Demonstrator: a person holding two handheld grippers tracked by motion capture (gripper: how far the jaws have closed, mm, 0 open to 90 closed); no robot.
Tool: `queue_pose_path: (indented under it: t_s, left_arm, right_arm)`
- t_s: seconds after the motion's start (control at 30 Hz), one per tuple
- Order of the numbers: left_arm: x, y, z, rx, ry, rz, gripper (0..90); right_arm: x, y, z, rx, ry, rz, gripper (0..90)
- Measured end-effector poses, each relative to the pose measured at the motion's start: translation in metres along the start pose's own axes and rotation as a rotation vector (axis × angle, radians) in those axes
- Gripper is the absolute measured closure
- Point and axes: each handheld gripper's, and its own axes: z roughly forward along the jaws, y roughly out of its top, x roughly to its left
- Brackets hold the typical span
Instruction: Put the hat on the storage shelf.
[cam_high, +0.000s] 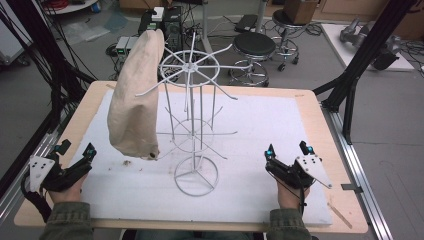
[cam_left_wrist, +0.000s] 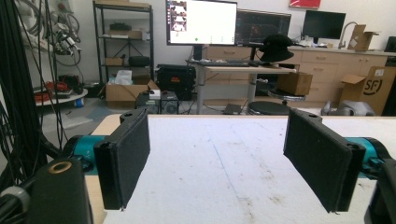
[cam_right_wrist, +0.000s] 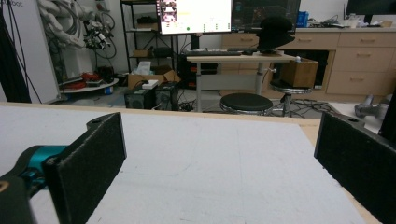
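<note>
A white wire rack (cam_high: 192, 120) with spoke arms stands upright in the middle of the white mat (cam_high: 260, 125). A beige cloth bag (cam_high: 136, 100) hangs from one of its upper left arms, its bottom close above the mat. My left gripper (cam_high: 76, 150) rests near the mat's front left edge, open, with nothing between its black pads (cam_left_wrist: 126, 156). At the front right sits my right gripper (cam_high: 287, 149), also open and empty, its pads (cam_right_wrist: 88, 165) spread wide over bare mat. Both grippers are well apart from the rack.
The mat lies on a wooden table (cam_high: 330, 165). Black frame struts (cam_high: 360, 55) rise at the right, cables (cam_high: 30, 60) hang at the left. Stools (cam_high: 254, 47) and electronics boxes (cam_high: 165, 22) stand on the floor behind the table. A small crumb patch (cam_high: 126, 162) lies under the bag.
</note>
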Motion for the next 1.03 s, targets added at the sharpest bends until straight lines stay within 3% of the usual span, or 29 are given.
queue_pose_path:
  t_s: [1.03]
  left_arm:
    - [0.0047, -0.0036, -0.0018, 0.015, -0.028, -0.028, 25.1]
  right_arm:
    - [-0.0002, -0.0004, 0.0002, 0.009, 0.006, 0.008, 1.2]
